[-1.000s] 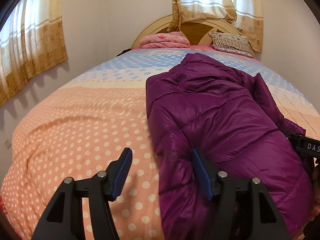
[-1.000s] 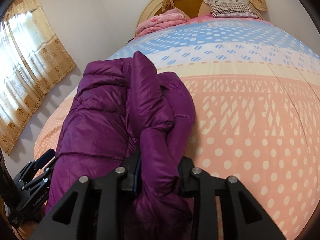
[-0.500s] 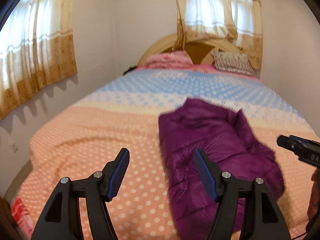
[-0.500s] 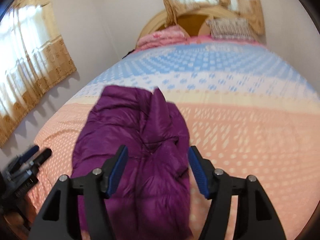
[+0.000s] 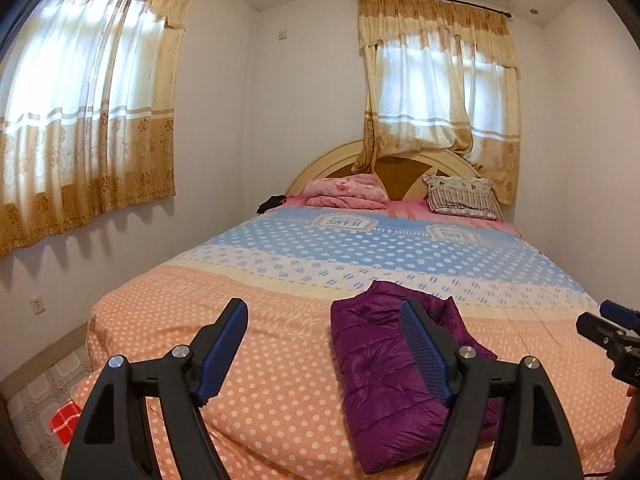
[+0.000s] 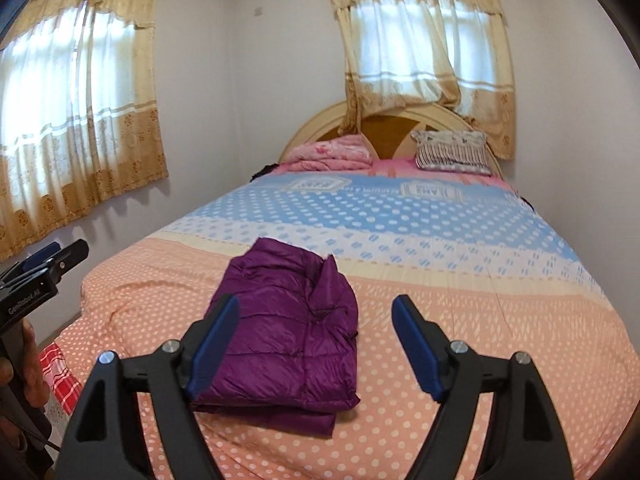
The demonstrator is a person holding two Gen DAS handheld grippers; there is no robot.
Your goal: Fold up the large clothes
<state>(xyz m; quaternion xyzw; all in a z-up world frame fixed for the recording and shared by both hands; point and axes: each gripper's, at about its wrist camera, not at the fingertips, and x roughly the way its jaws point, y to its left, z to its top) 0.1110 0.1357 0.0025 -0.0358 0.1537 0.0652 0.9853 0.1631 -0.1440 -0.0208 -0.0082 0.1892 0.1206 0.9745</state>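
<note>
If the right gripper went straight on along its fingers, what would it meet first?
Probably the polka-dot quilt, a little to the right of the folded purple puffer jacket. The right gripper hangs open and empty, tilted slightly down at the bed; depth is unclear.

Soft daylight comes through the curtains (image 5: 84, 112) at nine and twelve o'clock, blowing the window panes out to white. The walls (image 5: 280, 120) are evenly lit, with scalloped shadows under the curtain hems. Both pictures are sharp; straight lines bow outward, and the corners go black.
</note>
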